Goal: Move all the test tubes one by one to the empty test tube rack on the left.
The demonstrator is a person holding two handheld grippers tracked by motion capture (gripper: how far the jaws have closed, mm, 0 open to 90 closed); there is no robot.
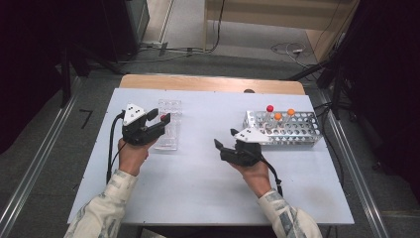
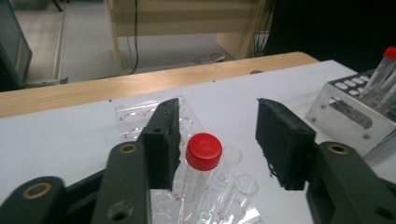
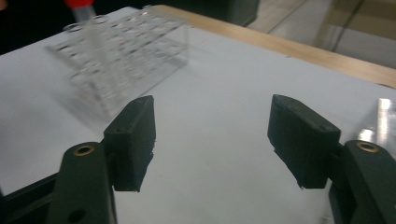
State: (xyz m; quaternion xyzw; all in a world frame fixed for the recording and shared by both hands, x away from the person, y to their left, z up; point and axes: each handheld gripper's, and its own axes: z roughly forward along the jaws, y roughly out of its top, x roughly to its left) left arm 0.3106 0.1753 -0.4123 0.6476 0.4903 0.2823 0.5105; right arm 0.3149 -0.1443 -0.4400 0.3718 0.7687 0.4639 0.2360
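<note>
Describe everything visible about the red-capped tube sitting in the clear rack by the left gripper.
The red-capped tube is a clear plastic cylinder with a red screw cap and faint printed markings down its side. It stands upright in a hole of the clear rack, between the open jaws of the left gripper; the pads do not press on it.

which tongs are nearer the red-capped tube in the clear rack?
Left. The left tongs stand open around the red-capped tube in the clear rack, pads off it. The right tongs hang open mid-table, well away, beside the metal rack.
</note>
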